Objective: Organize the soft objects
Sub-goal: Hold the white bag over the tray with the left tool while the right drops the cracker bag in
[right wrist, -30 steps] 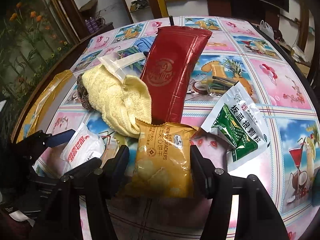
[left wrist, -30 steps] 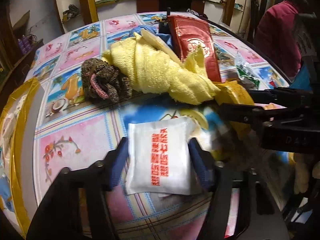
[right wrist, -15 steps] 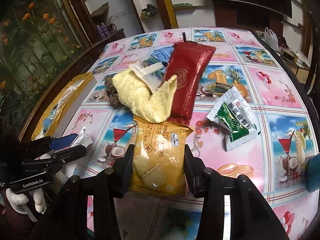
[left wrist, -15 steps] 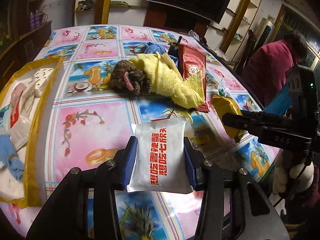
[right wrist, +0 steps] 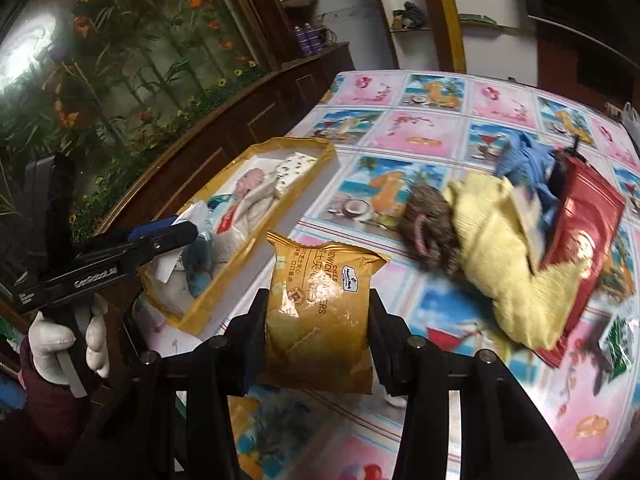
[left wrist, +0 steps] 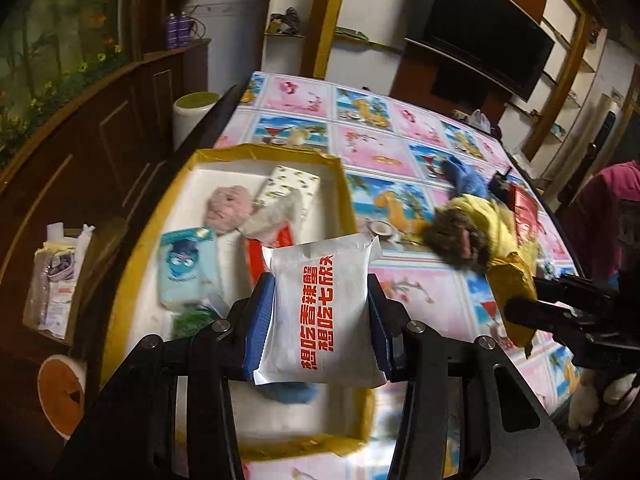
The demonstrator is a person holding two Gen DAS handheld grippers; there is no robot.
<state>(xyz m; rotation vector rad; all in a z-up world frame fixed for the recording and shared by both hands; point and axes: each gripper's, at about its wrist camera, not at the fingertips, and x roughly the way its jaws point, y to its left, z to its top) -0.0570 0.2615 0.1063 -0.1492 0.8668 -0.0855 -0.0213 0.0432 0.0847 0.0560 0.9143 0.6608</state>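
Nearest in the left wrist view, the left gripper (left wrist: pixel 320 316) is clamped partway closed on a white sachet (left wrist: pixel 320 312) printed with red characters, its blue pads pressing both long edges, and the sachet hangs clear above the near end of the yellow-rimmed tray (left wrist: pixel 344 204). In the right wrist view the right gripper (right wrist: pixel 318 320) pinches a golden cracker packet (right wrist: pixel 318 312) at a similar narrow opening; its jaws have just been closing, with the packet squeezed between them, and the packet is held over the tablecloth (right wrist: pixel 420 136) just right of the tray. Both grippers tilt downward and forward, and the left one, gripped by a white-gloved hand (right wrist: pixel 64 344), shows from the side at the left of the right wrist view. The step in hand looks like the carry: two soft packets lifted and on their way to the tray. The next move probably calls for lowering the sachet into a free patch of the tray's white floor and parting the jaws, then bringing the cracker packet leftward over the rim. Farther in, the tray already holds a light blue tissue pack (left wrist: pixel 190 264), a pink plush piece (left wrist: pixel 228 208) and a spotted white box (left wrist: pixel 292 184). Beyond, on the far right of the table, a brown knitted item (right wrist: pixel 430 232), a yellow towel (right wrist: pixel 508 264), a blue cloth (right wrist: pixel 524 160) and a red pouch (right wrist: pixel 584 220) lie heaped and touching, not yet sorted.
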